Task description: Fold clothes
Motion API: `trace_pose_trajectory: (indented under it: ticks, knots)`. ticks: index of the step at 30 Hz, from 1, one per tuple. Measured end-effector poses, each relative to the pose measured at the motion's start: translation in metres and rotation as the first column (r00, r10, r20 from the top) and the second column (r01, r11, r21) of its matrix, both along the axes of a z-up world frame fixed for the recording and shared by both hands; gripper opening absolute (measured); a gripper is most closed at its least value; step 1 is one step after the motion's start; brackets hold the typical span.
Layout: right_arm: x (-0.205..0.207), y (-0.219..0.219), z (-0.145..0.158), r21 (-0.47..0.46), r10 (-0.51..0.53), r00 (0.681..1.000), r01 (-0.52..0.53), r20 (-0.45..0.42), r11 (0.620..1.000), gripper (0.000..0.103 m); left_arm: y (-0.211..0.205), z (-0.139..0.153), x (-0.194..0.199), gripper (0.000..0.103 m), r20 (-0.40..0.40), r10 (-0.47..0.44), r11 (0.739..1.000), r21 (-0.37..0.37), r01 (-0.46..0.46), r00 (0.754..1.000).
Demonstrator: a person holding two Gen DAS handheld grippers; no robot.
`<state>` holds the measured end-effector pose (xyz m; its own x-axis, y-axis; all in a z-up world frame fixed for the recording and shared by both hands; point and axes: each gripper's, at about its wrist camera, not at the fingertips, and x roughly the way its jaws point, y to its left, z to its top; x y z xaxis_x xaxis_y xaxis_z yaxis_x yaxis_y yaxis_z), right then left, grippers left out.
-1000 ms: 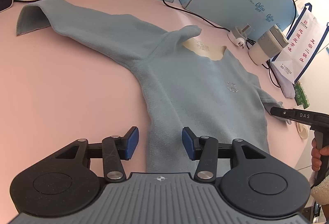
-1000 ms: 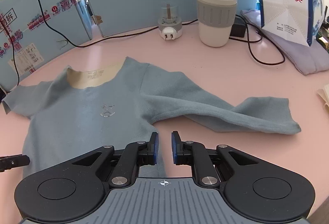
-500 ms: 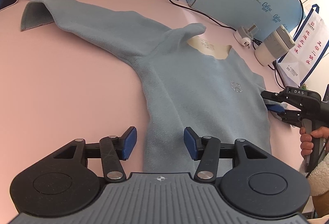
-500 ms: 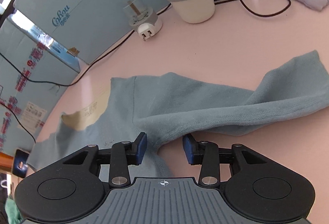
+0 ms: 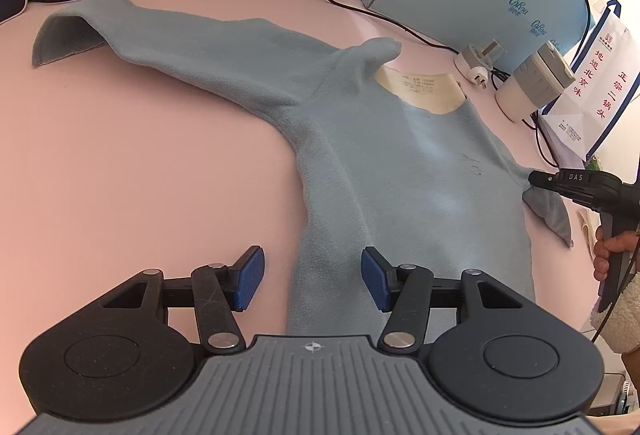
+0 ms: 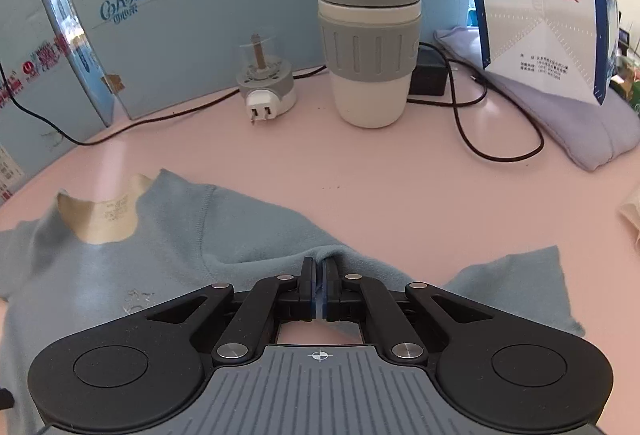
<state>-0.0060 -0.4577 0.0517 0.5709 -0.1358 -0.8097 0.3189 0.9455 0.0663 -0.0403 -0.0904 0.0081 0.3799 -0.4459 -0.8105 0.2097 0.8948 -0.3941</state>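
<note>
soft light-blue knit sweater [image 5: 400, 171] lies flat on pink table [image 5: 120, 155] | light, floppy, grab sleeves | right gripper [image 6: 319, 267] has just closed, pinching right sleeve | left gripper [image 5: 312, 275] spread over hem

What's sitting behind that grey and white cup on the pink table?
Behind the cup stands a pale blue printed board. A small black box with a cable peeks out at its right side. Whatever is directly behind the cup is hidden.

Blue sweater [image 5: 400, 171] on pink table [image 5: 140, 175]
</note>
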Motion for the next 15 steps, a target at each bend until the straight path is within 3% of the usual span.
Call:
trace_pose_trajectory:
  ticks: [3,9,15]
  knots:
    - [-0.002,-0.001,-0.005,-0.04,-0.013,1.0,0.012,-0.025,0.999,0.002,0.001,-0.001,0.0,0.052,-0.001,0.001,1.0,-0.006,-0.001,1.0]
    - [-0.009,-0.005,-0.006,0.006,-0.008,0.999,0.008,-0.039,1.0,0.007,0.005,0.001,0.006,0.055,-0.009,0.013,1.0,-0.027,-0.013,1.0]
    - [-0.023,-0.015,0.017,-0.001,-0.017,1.0,0.017,0.008,1.0,0.009,0.006,0.018,0.029,0.055,0.08,-0.008,0.999,0.052,0.004,0.997]
